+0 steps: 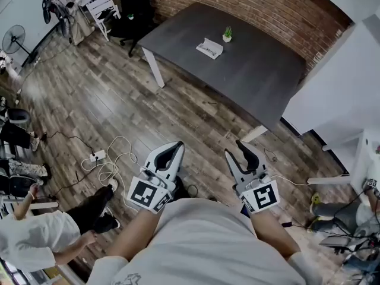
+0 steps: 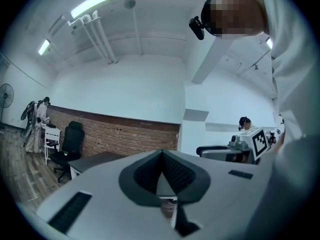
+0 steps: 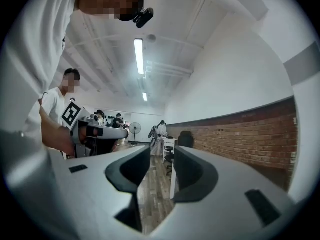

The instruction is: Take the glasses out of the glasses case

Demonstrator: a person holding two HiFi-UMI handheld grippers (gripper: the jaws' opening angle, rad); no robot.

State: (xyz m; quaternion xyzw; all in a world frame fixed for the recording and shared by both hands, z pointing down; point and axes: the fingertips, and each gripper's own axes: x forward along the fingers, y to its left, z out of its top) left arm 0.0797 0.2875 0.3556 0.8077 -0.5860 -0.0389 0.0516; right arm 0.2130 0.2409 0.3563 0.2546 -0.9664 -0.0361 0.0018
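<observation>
Left gripper [image 1: 176, 146] close to the body, jaws pressed together, empty. Right gripper [image 1: 238, 149] beside it, jaws spread, empty. Case [image 1: 209, 47] lies toward the desk's [image 1: 261, 76] left end, just beside a plant [image 1: 227, 34], well apart from both grippers. Step, as I judge it: approach. Next: close in, steady the case.

The left claw [image 2: 162, 153] fills the lower frame. Its two jaws are closed tip to tip, and the dark pads form a V with nothing between them. Beyond the tips lies a dark surface [image 2: 97, 160], with a black chair [image 2: 70, 140] just beside its left end and a brick wall [image 2: 125, 134] behind. A fan [image 2: 5, 91] stands at the far left. The right claw [image 2: 202, 151] points level at the right, its marker cube [image 2: 260, 141] facing the camera. A white shirt [image 2: 295, 84] covers the right edge. A strip light [image 2: 97, 0] glows overhead.
</observation>
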